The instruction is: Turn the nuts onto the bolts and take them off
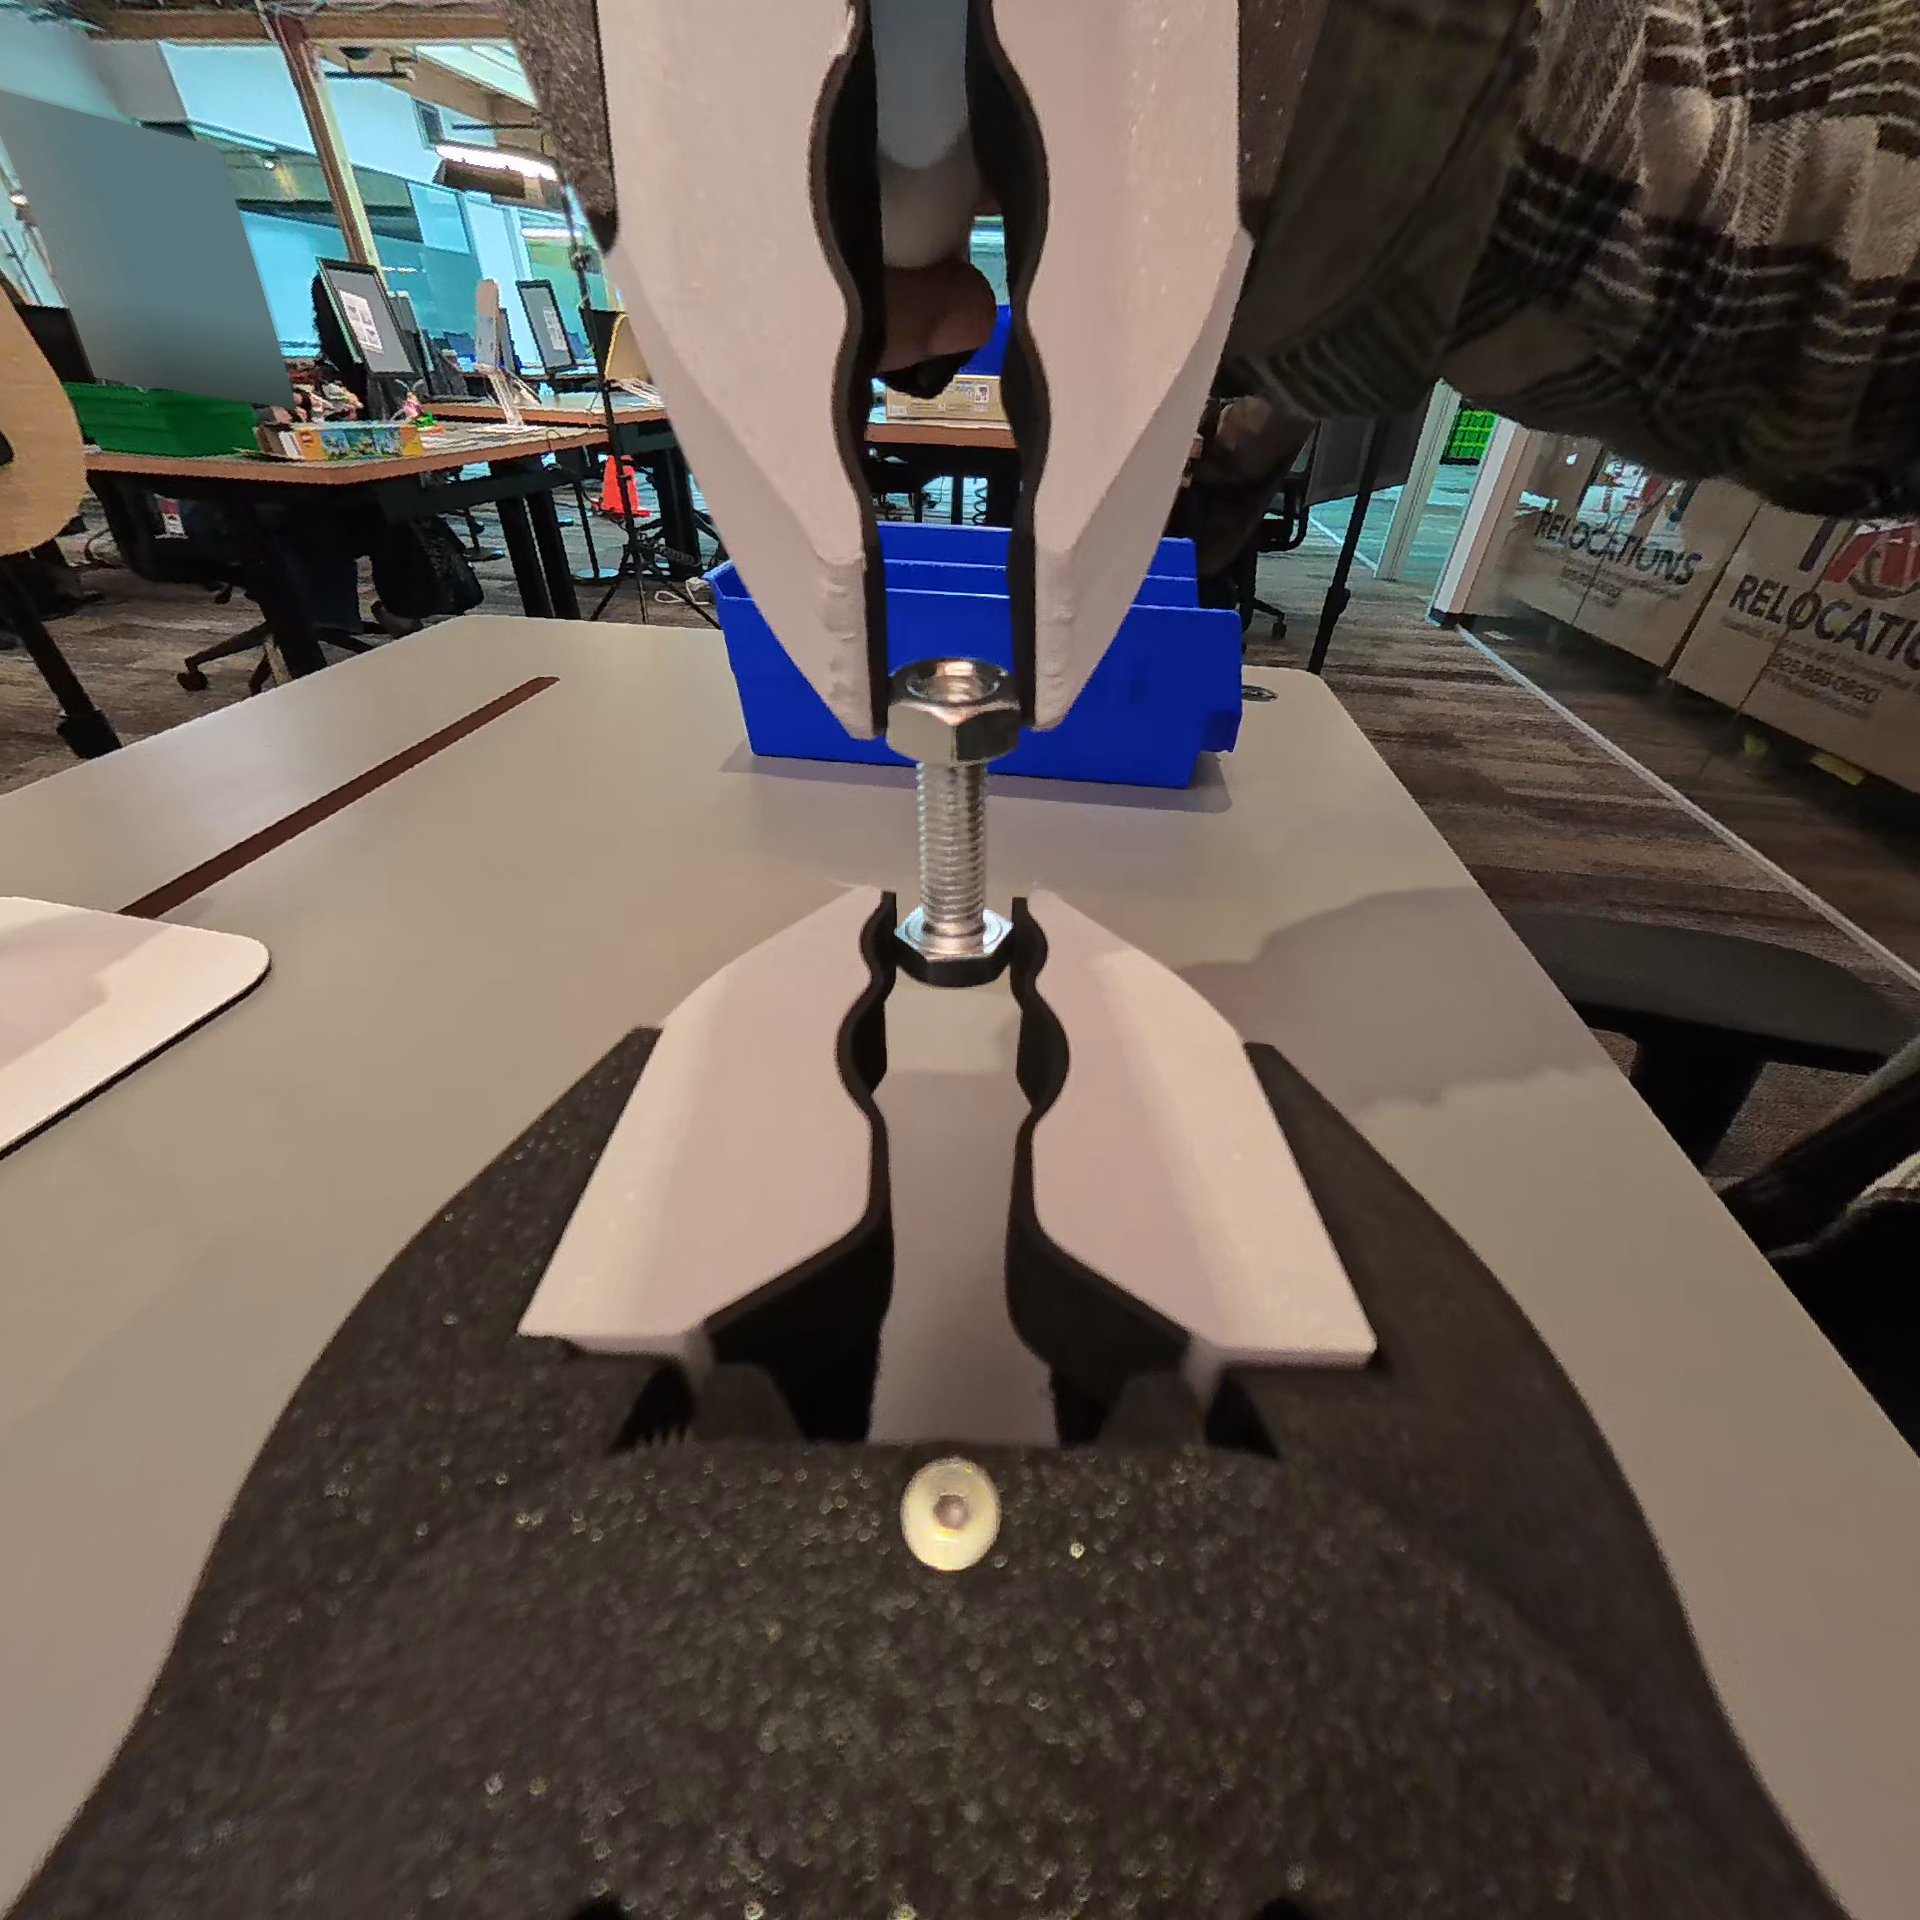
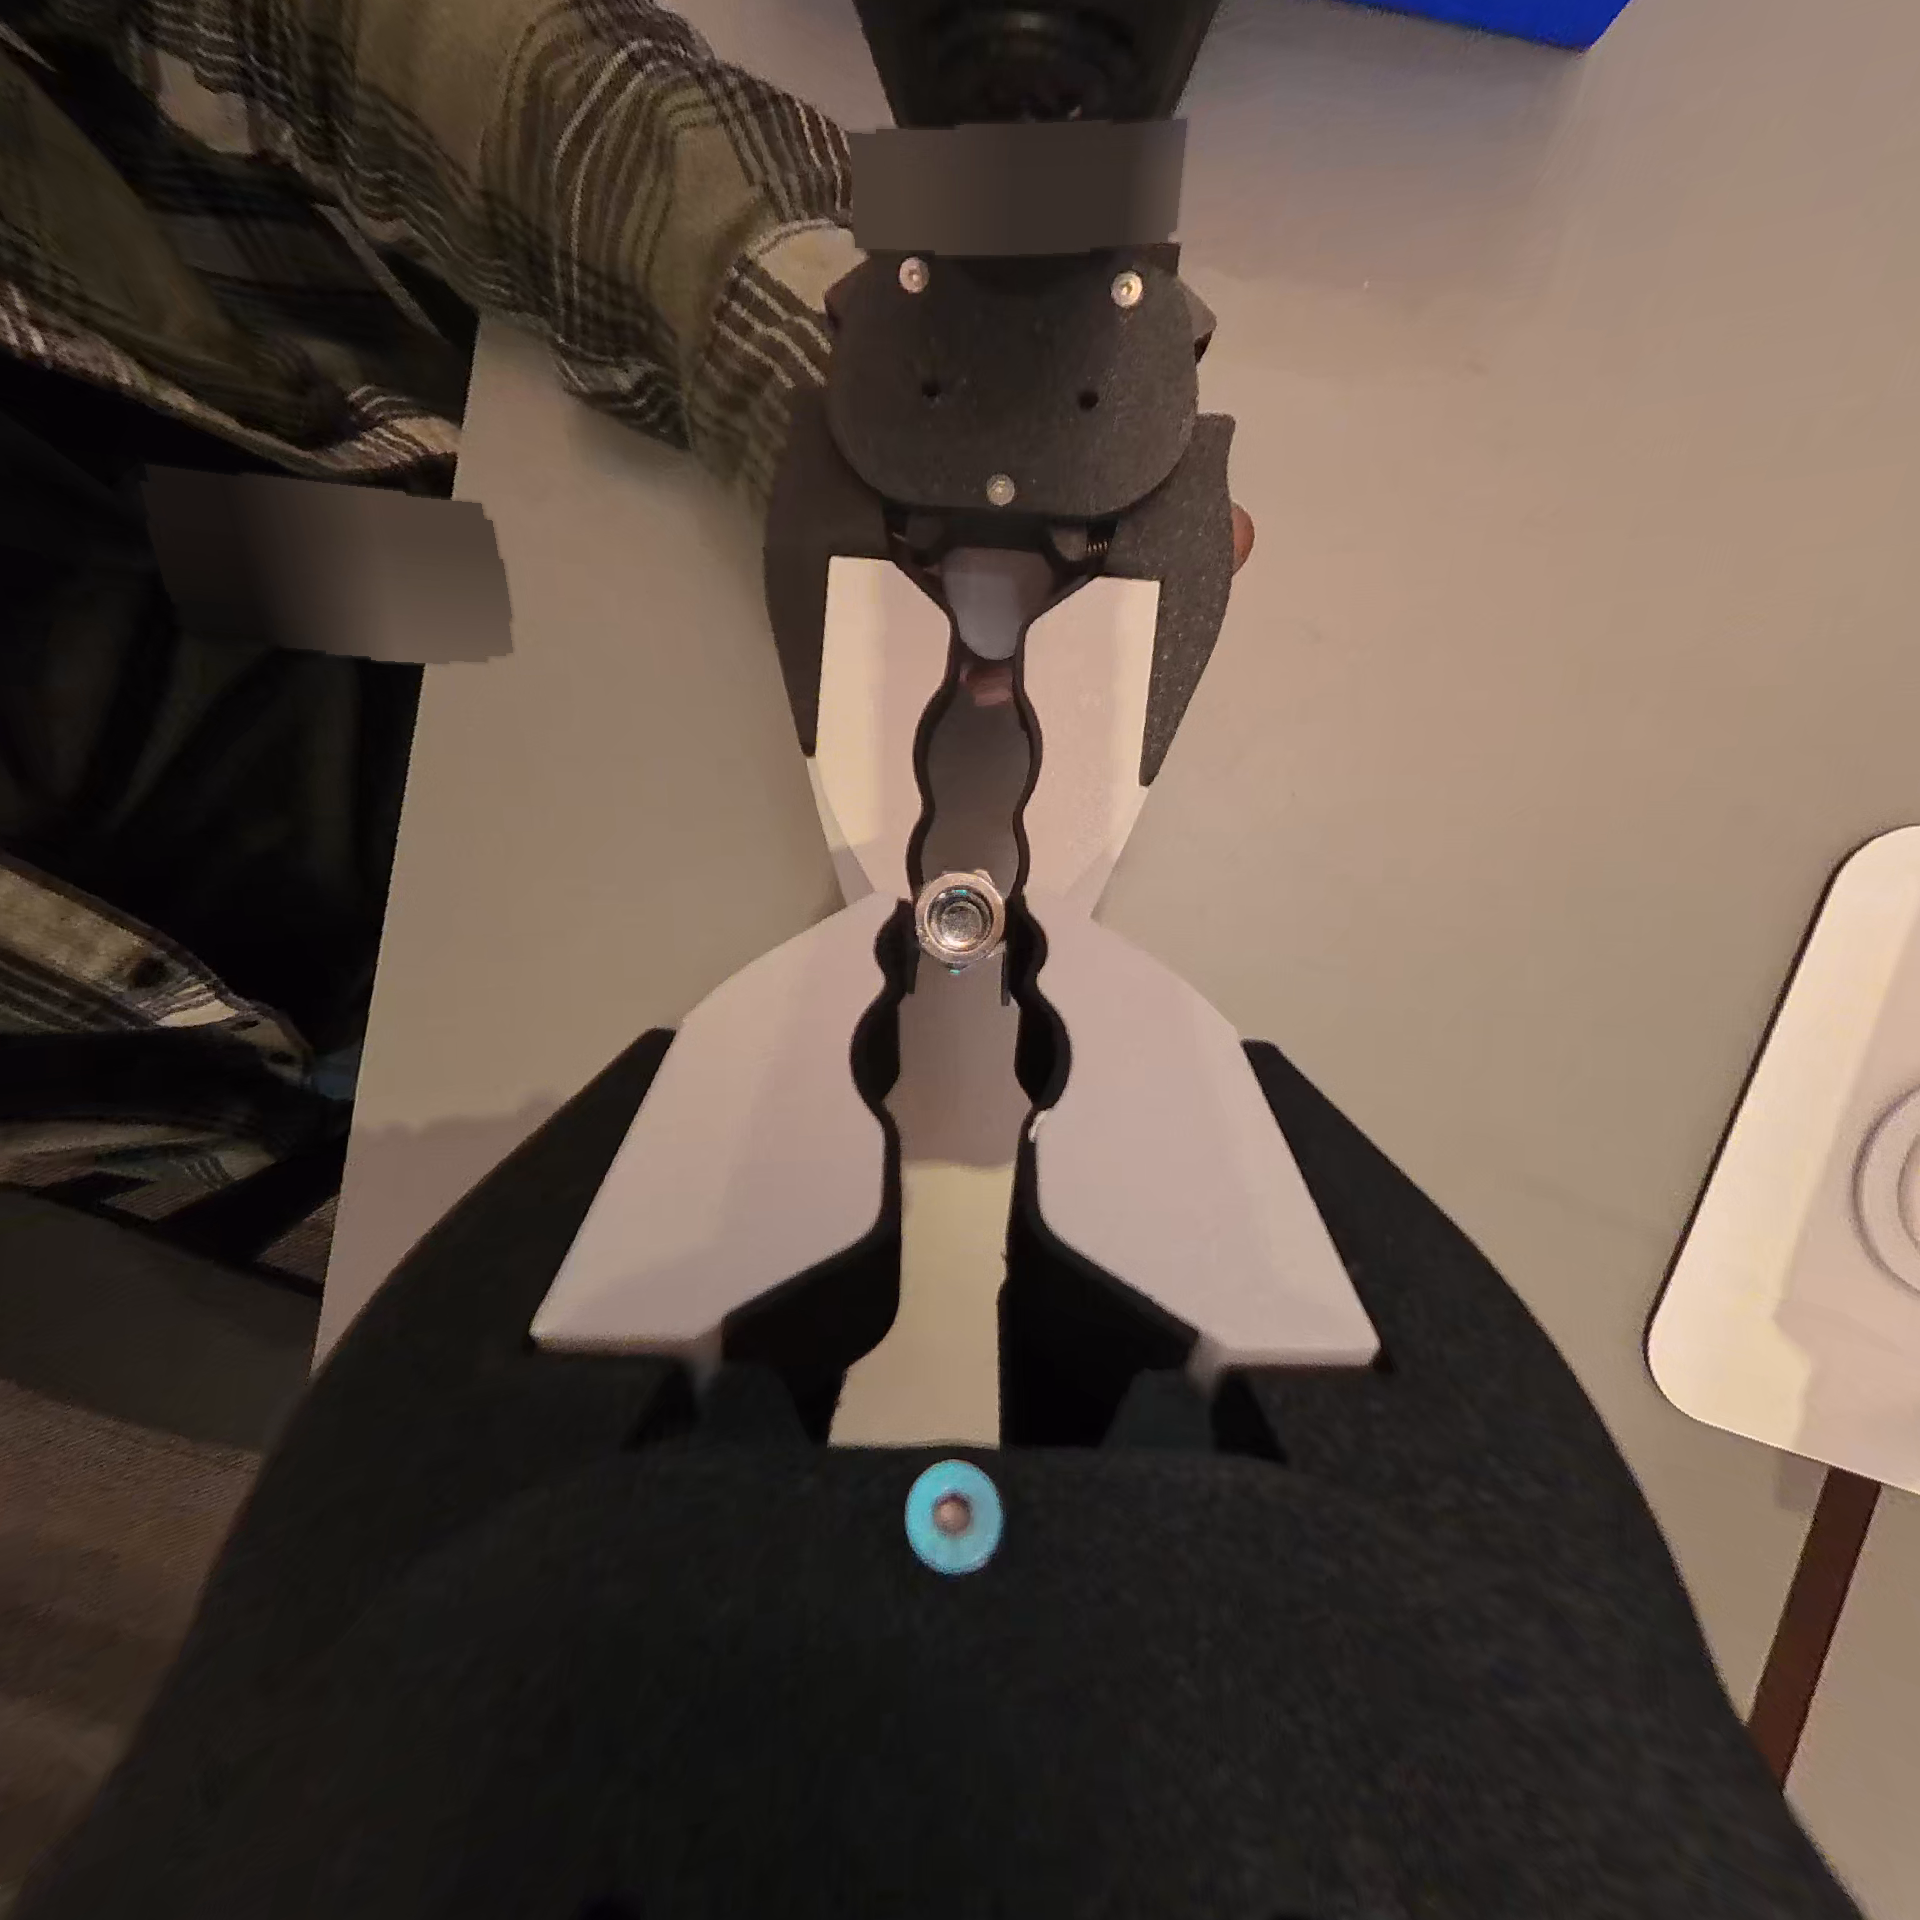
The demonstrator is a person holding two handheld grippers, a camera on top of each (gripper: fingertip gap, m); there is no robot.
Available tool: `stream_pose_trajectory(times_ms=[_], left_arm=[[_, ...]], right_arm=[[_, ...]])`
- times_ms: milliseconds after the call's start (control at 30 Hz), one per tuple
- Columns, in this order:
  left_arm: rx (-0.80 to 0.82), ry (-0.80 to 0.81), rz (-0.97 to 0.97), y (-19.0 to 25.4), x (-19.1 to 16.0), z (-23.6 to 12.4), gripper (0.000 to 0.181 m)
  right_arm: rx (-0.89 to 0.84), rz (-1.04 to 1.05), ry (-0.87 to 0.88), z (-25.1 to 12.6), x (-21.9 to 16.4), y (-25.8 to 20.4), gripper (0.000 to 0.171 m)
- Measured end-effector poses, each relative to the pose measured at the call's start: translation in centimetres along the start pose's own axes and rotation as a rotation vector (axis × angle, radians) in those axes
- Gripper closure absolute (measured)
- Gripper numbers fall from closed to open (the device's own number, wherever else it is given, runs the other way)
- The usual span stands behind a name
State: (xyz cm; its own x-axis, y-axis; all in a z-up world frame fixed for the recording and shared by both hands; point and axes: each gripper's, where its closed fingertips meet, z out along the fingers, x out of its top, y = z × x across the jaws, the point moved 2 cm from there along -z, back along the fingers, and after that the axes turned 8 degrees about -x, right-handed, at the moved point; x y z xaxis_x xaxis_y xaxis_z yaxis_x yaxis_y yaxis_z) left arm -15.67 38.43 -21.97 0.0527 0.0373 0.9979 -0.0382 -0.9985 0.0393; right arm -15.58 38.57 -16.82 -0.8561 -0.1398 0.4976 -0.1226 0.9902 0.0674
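Observation:
A silver bolt (image 1: 951,842) stands upright above the grey table (image 1: 468,831). My left gripper (image 1: 951,935) is shut on the bolt's lower hex end. My right gripper (image 1: 954,707) comes down from above and is shut on a hex nut (image 1: 954,727) at the top of the threads. In the right wrist view I look down the bolt's axis: the right gripper (image 2: 958,940) holds the nut (image 2: 958,920) with the bolt's tip in its hole. The left gripper (image 2: 966,883) reaches in from the top. The bolt's lower end is hidden there.
A blue plastic bin (image 1: 1143,665) stands on the table behind the bolt. A white rounded pad (image 1: 104,997) lies at the left; it also shows in the right wrist view (image 2: 1818,1195). A plaid sleeve (image 1: 1662,260) is above right. The table's right edge (image 1: 1507,935) is close. Tip to tip, the grippers are about 4 cm apart.

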Motion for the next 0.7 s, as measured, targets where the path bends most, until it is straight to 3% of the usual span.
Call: stream_pose_trajectory(times_ms=[133, 433, 700], left_arm=[[0.035, -0.004, 0.006, -0.3, -0.1, 0.0, 0.161], [0.161, -0.008, 0.031, -1.2, 0.1, -0.4, 0.161], [0.146, -0.008, 0.011, -1.2, 0.1, -0.5, 0.161]], right_arm=[[-0.024, 0.038, -0.008, 0.1, 0.1, 0.2, 0.154], [-0.138, 0.334, 0.003, 0.3, 0.5, 0.9, 0.154], [-0.147, 0.291, 0.014, 0.8, -0.2, 0.7, 0.149]])
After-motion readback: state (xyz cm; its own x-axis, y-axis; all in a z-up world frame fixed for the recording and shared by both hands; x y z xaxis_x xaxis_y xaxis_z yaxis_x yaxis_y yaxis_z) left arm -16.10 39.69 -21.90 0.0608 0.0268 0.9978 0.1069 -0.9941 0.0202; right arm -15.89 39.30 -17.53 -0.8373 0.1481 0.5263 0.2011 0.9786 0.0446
